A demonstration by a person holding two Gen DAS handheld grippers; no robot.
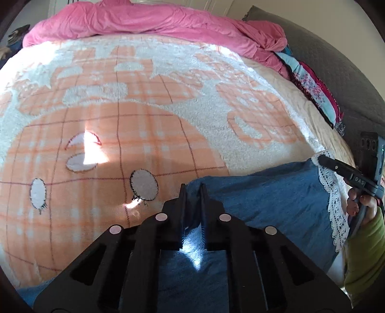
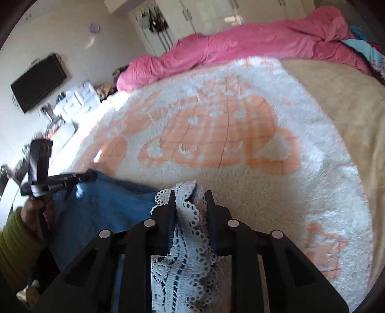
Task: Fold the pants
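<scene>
Lying at the near edge of the bed (image 1: 276, 79), the blue pants (image 1: 264, 199) fill the lower right of the left wrist view, with their white lace trim (image 1: 334, 199) running down the right side. Their long axis goes roughly left to right across the frame, the lace end pointing right. The left tongs (image 1: 193, 190) are closed narrow on a fold of the blue cloth at lower centre. In the right wrist view the right tongs (image 2: 190, 195) pinch a bunch of the lace trim (image 2: 190, 231) between their fingers, at bottom centre, while the blue cloth (image 2: 103, 207) stretches away to the lower left toward the other tool.

Beyond the pants, the orange-and-white blanket (image 1: 120, 125) spreads wide and bare across the middle of both views, giving open room up to the crumpled pink quilt (image 1: 149, 21) along the top edge. A patterned pillow (image 1: 312, 89) sits at the right edge, against the grey headboard (image 1: 336, 69). A green sleeve (image 1: 365, 252) shows at lower right.
</scene>
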